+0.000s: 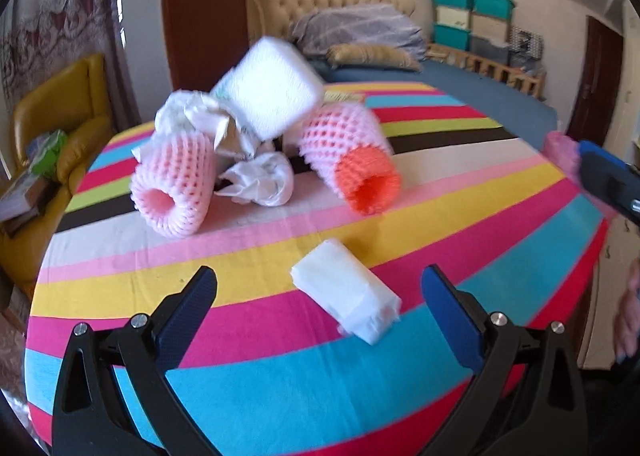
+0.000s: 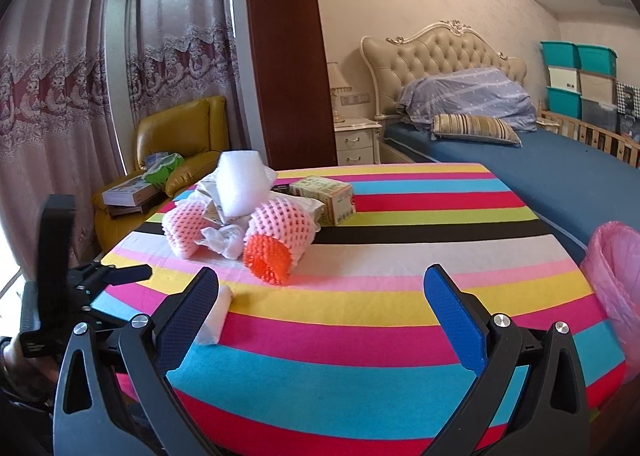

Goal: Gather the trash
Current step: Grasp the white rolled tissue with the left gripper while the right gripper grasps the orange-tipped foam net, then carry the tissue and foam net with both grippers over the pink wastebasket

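Lining up on the first piece is where you stand: your left gripper [image 1: 320,312] hangs just above the striped surface [image 1: 460,224] with its fingers [image 1: 188,308] spread wide, and the small white foam piece [image 1: 346,292] lies loose between them, slightly toward the right finger. Nothing is held in either gripper. Your right gripper [image 2: 320,308] also has its fingers apart and empty, low over the near edge of the surface, with only bare cloth between them.

The rest of the trash sits in one heap farther back: a pink foam net sleeve [image 1: 172,188], a second pink sleeve with an orange net inside it [image 1: 356,164], crumpled white paper [image 1: 260,178], a white foam block [image 1: 276,88] on top, and a small green carton [image 2: 328,196] behind. The pink bin bag [image 2: 616,276] hangs just off the right edge of the surface.

So I judge collection as barely begun. Your next move calls for lowering the left fingers around the white foam piece, centring it first, and closing gently, since it looks soft and light and could squirt out. Then carry it across to the bag on the right.
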Tool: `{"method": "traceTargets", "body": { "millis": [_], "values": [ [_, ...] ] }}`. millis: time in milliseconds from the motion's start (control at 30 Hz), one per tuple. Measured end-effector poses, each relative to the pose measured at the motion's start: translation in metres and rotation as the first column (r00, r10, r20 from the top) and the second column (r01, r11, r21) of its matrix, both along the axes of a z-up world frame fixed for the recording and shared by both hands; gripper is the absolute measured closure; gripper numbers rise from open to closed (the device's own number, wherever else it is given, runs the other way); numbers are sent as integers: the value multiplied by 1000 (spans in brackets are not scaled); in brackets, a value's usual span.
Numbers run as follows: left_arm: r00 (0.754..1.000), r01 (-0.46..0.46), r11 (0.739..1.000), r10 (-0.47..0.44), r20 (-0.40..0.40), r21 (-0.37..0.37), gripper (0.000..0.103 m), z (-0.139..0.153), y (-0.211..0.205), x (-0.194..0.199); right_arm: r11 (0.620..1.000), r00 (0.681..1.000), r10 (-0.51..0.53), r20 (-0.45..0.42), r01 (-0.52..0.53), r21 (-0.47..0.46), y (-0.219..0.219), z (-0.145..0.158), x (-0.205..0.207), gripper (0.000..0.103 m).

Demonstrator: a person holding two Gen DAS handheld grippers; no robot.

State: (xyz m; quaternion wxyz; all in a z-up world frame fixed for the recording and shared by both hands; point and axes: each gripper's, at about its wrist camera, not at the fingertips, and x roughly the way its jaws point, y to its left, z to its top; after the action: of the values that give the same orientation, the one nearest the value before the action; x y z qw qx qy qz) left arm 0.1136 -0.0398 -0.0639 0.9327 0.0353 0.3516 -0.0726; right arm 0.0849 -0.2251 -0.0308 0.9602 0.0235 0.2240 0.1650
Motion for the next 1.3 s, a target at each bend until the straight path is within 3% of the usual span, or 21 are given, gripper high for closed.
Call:
{"method": "traceTargets", "body": {
  "millis": [100, 267, 333, 467, 567, 833, 1067, 1100, 1233, 1300],
  "values": [
    [998, -21, 1000, 21, -62, -12, 18, -11, -2, 19, 1000, 1000, -5, -5, 5, -6, -1, -1, 8, 7],
    [993, -25, 1000, 24, -114, -4, 24, -27, -8, 36, 1000, 1000, -1, -18, 1, -2, 5, -3, 32, 7],
    [990, -11, 1000, 8, -140, -21, 40, -32, -5, 40, 1000, 999, 0, -34, 0, -2, 9, -5, 43, 7],
    [992, -18, 999, 14, -122, -32, 62, -33, 3, 39, 1000, 996, 4, -90, -5, -8, 24, -12, 72, 7],
    [994, -9, 998, 3, -107, -59, 64, -31, 18, 38, 1000, 991, 19, -131, -21, -11, 38, -17, 88, 7],
    [998, -60, 998, 60, 16, -15, 64, -17, 56, 24, 997, 974, 67, -216, -75, -30, 82, -28, 130, 7],
    [993, -104, 992, 107, 43, -72, 64, -7, 87, 10, 996, 949, 61, -310, -77, -39, 100, -46, 158, 7],
    [993, -108, 991, 111, 46, -77, 64, -4, 92, 5, 996, 947, 64, -316, -80, -39, 100, -47, 159, 9],
    [992, -106, 991, 111, 63, -81, 64, -8, 93, -2, 993, 936, 95, -340, -111, -28, 99, -54, 157, 50],
    [992, -103, 992, 109, 69, -79, 64, -9, 82, -9, 993, 938, 104, -330, -115, -13, 93, -53, 151, 59]
  ]
}}
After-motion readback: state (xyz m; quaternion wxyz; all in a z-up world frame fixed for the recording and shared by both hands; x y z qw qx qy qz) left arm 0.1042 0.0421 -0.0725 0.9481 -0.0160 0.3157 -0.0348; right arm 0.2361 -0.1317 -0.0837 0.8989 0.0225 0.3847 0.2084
